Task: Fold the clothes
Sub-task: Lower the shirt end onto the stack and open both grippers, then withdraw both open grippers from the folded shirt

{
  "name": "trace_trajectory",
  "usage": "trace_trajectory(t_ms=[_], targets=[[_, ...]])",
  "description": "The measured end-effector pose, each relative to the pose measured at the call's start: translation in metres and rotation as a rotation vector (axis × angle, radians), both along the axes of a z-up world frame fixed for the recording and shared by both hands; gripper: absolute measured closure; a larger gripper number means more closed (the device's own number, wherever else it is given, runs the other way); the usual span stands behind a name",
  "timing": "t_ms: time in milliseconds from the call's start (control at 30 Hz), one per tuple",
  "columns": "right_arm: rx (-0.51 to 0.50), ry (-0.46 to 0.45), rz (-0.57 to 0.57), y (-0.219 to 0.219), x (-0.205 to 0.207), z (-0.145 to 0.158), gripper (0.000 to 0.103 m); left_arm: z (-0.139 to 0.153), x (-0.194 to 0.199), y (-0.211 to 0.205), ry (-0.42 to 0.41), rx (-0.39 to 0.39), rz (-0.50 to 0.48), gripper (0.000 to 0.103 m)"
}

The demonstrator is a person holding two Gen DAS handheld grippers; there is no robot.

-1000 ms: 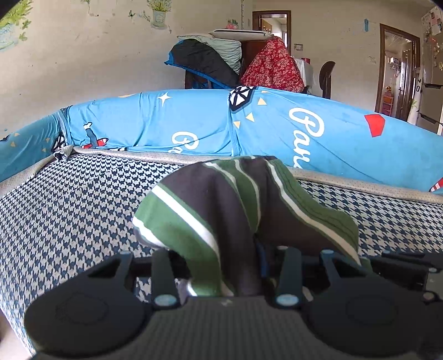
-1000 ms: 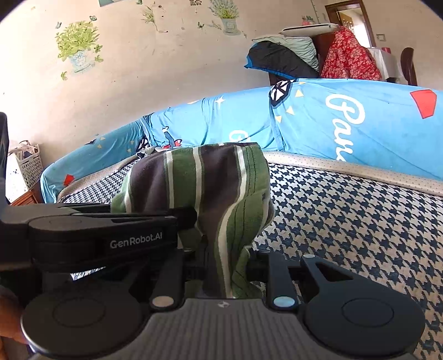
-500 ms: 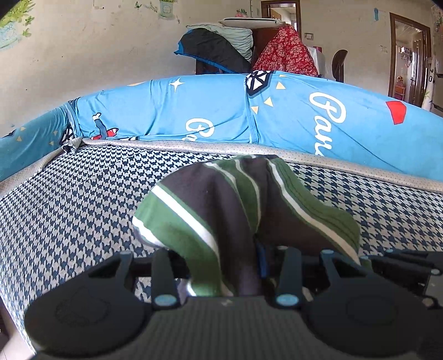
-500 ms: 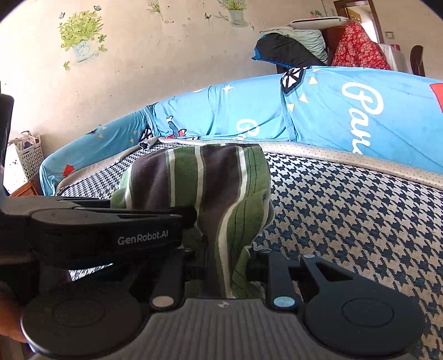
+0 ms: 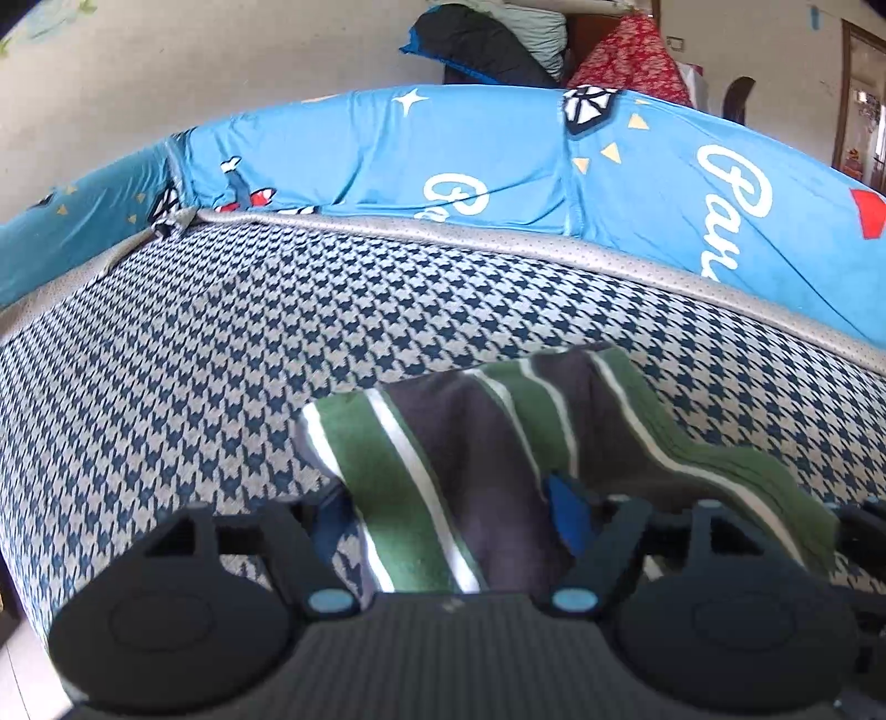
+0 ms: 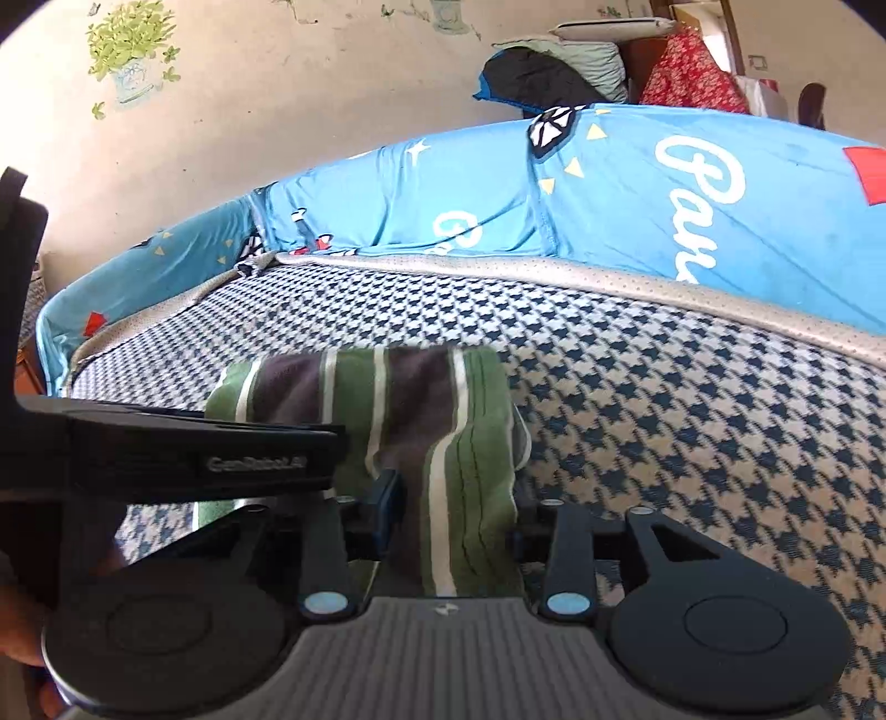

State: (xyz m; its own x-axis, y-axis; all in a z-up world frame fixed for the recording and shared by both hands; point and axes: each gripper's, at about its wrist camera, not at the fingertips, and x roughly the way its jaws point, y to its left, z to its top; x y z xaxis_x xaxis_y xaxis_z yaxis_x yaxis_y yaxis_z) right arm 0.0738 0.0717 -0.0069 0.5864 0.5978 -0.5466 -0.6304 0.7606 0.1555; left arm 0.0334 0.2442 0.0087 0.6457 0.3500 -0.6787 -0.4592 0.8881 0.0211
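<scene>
A folded garment (image 5: 487, 421) with green, dark and white stripes lies on the houndstooth seat cushion (image 5: 194, 360). My left gripper (image 5: 448, 512) has its jaws opening wide. The garment's near end lies between them, and the pads do not press it. In the right wrist view the same garment (image 6: 398, 399) runs between the fingers of my right gripper (image 6: 454, 515). Those jaws are also opening, and its blue pad (image 6: 387, 504) stands just off the cloth. The left gripper's black body (image 6: 194, 454) reaches in from the left, beside the garment.
A blue printed cover (image 5: 498, 166) drapes the sofa back behind the cushion, with a grey piped edge (image 5: 554, 243) between them. Piled clothes (image 5: 487, 44) sit behind the sofa. A person's hand (image 6: 16, 626) shows at the lower left. The cushion's front edge is near on the left.
Both grippers have sunk toward the cushion and spread their jaws. The garment, pinched and bunched up before, now lies lower and flatter on the seat.
</scene>
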Motion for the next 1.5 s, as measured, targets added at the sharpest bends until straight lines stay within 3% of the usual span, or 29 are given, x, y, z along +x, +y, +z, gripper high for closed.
trace_trajectory(t_ms=[167, 300, 567, 700, 767, 900, 1167, 1333, 1500], targets=[[-0.002, -0.047, -0.078, -0.018, 0.007, 0.012, 0.06, 0.012, -0.014, 0.029, -0.05, 0.0, 0.119, 0.012], [0.031, -0.043, -0.043, -0.023, 0.004, 0.019, 0.06, 0.015, -0.022, 0.045, -0.063, -0.038, 0.156, 0.012], [0.044, -0.038, 0.131, -0.005, -0.013, 0.013, 0.065, 0.003, -0.017, 0.031, 0.003, -0.01, 0.096, 0.012], [0.011, -0.008, 0.15, 0.001, -0.011, -0.001, 0.065, -0.009, -0.007, 0.028, 0.048, 0.004, 0.088, 0.012], [-0.033, 0.031, 0.114, 0.003, -0.006, -0.011, 0.069, -0.012, -0.002, 0.026, 0.061, 0.037, 0.083, 0.008], [-0.031, 0.057, 0.089, 0.0, -0.006, -0.017, 0.069, -0.02, 0.009, 0.026, 0.086, 0.103, 0.081, 0.005], [-0.058, -0.004, 0.09, 0.002, -0.018, -0.007, 0.068, -0.016, 0.006, 0.034, 0.084, 0.071, 0.119, 0.003], [-0.003, -0.027, 0.181, 0.006, -0.038, 0.006, 0.068, 0.005, -0.001, 0.033, 0.025, 0.012, 0.073, 0.003], [-0.008, -0.01, 0.256, 0.021, -0.055, -0.001, 0.068, 0.01, 0.002, 0.024, 0.034, -0.012, 0.007, 0.003]])
